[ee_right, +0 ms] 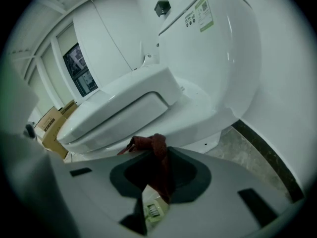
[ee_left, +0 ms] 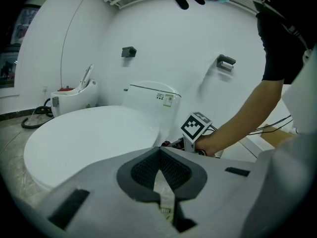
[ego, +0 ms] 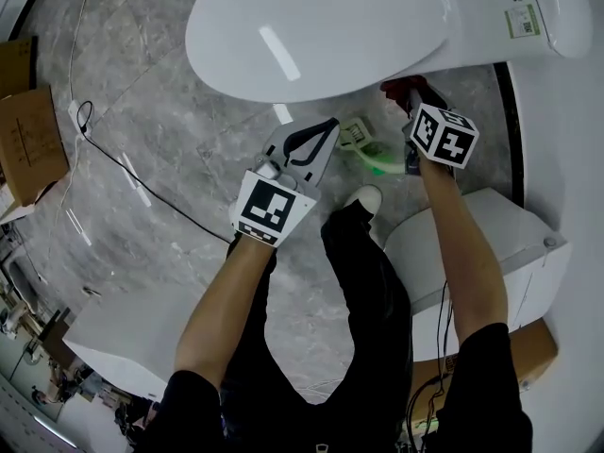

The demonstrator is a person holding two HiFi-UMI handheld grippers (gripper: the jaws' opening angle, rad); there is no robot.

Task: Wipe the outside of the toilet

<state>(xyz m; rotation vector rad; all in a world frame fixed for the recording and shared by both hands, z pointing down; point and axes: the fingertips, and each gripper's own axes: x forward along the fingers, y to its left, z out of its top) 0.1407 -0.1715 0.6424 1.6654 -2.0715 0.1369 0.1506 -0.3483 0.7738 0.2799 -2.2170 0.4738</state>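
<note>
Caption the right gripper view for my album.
Right tool gripping a crumpled dark red cloth beside a glossy white toilet with its lid closed.

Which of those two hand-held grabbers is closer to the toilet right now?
Right. The right gripper holds a red cloth at the side of the toilet; the left gripper hangs shut and empty just off its front.

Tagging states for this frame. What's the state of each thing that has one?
Toilet lid, closed.
Left gripper, shut, empty.
Right gripper, shut on cloth.
Cloth, bunched between the jaws.
</note>
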